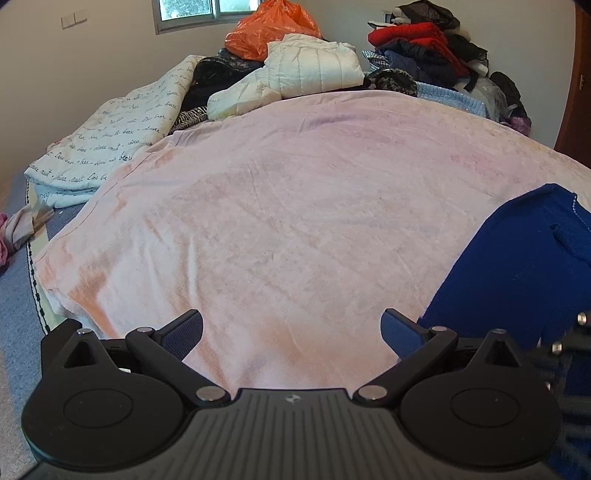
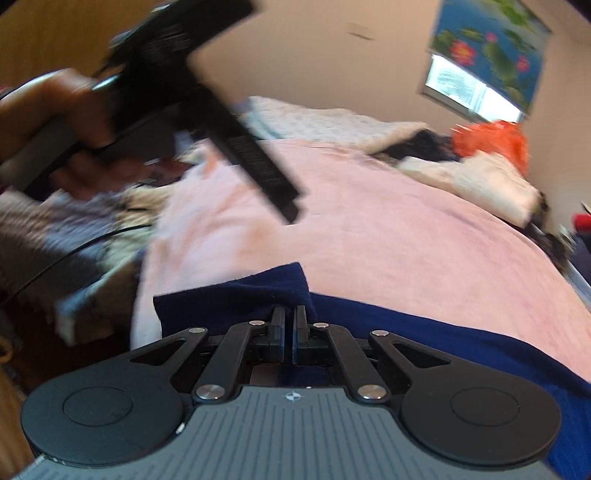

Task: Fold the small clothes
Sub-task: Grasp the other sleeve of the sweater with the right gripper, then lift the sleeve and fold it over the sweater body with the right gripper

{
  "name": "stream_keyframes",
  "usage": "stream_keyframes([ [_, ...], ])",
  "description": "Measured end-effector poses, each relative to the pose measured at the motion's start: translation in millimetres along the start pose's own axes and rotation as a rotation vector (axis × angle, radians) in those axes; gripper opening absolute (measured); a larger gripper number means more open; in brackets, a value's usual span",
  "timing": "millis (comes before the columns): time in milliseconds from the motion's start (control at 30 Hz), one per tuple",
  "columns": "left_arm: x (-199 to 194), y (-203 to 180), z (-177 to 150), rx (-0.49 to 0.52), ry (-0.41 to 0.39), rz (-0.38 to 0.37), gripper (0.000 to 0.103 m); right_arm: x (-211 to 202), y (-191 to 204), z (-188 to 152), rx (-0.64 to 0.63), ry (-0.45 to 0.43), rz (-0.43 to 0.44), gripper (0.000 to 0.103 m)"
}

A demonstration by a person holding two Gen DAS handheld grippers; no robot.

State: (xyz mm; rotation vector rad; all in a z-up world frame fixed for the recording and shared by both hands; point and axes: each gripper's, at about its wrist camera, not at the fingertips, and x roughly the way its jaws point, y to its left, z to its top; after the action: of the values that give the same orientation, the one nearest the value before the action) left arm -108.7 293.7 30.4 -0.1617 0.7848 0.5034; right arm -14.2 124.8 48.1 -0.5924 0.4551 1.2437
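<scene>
Blue garment [image 2: 406, 332] on the pink blanket [image 2: 369, 206], near edge pinched in the closed right gripper [image 2: 290, 314]. Left gripper [image 1: 291, 332] wide open, empty, just left of the cloth [image 1: 517, 266]. Looks a short reach across.

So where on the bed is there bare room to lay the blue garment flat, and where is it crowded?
The pink blanket is bare across its middle, bordered by the script-printed quilt on one side and the blue garment on the other. The far end is crowded: white puffer jacket, orange bag, heaped dark clothes. The right gripper is shut on the garment.
</scene>
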Motion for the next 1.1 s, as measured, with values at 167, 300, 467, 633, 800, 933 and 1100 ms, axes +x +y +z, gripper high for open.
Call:
stream_keyframes([
  [167, 6, -7, -6, 0.02, 0.035, -0.068, 0.103, 7, -51, -18, 0.178, 0.036, -0.042, 0.026],
  [300, 11, -11, -9, 0.05, 0.046, -0.044, 0.103, -18, -38, -20, 0.074, -0.044, -0.093, 0.04],
  [467, 14, -1, -5, -0.015, 0.052, -0.017, 0.103, -20, 37, -22, -0.426, -0.007, -0.106, 0.046],
  [633, 12, 3, -6, -0.032, 0.053, -0.013, 0.103, 16, 84, -46, -0.761, -0.004, -0.189, 0.048],
  [800, 10, 5, 2, -0.059, 0.035, 0.009, 0.103, 37, 97, -30, -0.734, -0.079, -0.171, 0.047],
  [933, 9, 9, 9, -0.097, 0.019, 0.004, 0.103, 45, 88, -15, -0.588, -0.042, -0.096, 0.026],
  [1100, 5, 5, 16, -0.159, -0.016, -0.017, 0.103, 25, 35, -5, -0.195, -0.059, -0.013, 0.009],
])
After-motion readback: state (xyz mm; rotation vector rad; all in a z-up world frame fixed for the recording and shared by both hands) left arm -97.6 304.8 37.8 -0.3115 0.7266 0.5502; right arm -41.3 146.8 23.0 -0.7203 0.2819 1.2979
